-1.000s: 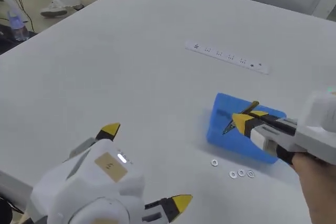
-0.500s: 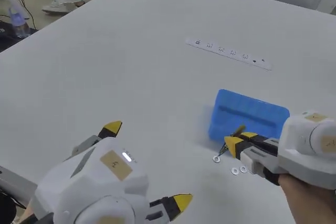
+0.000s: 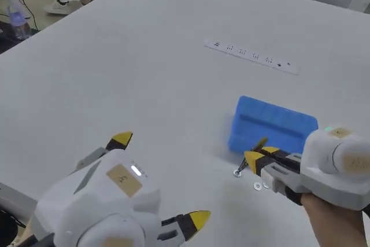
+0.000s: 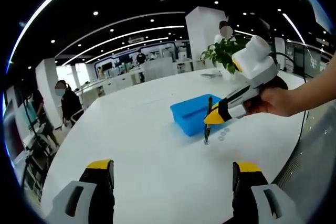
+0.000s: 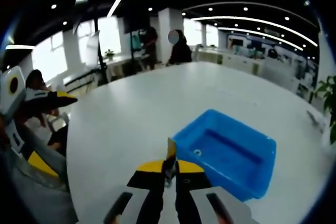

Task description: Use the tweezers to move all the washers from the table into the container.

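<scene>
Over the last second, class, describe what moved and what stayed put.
The right gripper, shut on the tweezers, moved from over the blue container back toward the person, down to the washers on the table. The open left gripper, container and power strip stayed put.

We see a bright blue container [image 3: 276,124] on our plain white bench [image 3: 144,73], silvery washers [image 3: 257,186], dark tweezers [image 4: 209,104], and the left claw [image 3: 161,179] and right claw [image 3: 254,155], both white with yellow-tipped black jaws.
</scene>
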`<action>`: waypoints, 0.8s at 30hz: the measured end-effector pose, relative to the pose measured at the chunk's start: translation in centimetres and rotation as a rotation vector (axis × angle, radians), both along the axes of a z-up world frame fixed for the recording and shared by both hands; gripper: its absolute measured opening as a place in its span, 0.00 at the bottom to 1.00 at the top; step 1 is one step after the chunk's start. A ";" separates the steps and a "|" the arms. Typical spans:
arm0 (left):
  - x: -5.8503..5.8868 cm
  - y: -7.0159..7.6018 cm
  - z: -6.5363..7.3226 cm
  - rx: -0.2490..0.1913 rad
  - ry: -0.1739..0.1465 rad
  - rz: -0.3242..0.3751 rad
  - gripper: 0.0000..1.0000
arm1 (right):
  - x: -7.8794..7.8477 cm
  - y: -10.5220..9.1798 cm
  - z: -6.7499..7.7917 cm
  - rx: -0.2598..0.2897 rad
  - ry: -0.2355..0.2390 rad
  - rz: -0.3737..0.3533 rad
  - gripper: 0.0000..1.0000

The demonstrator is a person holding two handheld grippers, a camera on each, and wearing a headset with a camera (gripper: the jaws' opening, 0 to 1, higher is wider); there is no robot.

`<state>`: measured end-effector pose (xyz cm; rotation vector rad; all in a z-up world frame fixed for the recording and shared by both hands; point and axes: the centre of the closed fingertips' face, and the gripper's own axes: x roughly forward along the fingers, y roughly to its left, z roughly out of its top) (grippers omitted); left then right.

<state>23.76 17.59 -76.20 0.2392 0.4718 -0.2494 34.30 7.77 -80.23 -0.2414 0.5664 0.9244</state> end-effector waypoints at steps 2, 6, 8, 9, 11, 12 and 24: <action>0.0 0.0 0.0 0.003 -0.003 0.000 0.96 | -0.2 0.1 0.0 -0.010 -0.008 0.008 0.03; 0.0 0.0 0.1 0.002 -0.006 -0.001 0.96 | -0.2 0.3 0.2 -0.036 -0.008 0.018 0.02; 0.0 -0.1 0.1 0.002 -0.007 -0.002 0.96 | -0.1 0.5 0.1 -0.048 -0.007 0.026 0.02; 0.0 0.0 0.1 0.003 -0.009 -0.002 0.96 | -0.1 0.5 0.1 -0.052 -0.006 0.028 0.02; 0.1 0.0 0.2 0.003 -0.011 0.000 0.96 | -0.2 0.6 0.2 -0.061 0.000 0.035 0.02; 0.1 0.0 0.1 0.004 -0.010 0.002 0.95 | -0.3 0.6 0.2 -0.063 0.007 0.039 0.02; 0.0 -0.1 0.2 0.010 -0.011 -0.010 0.95 | -0.9 0.1 3.6 0.020 0.021 0.023 0.02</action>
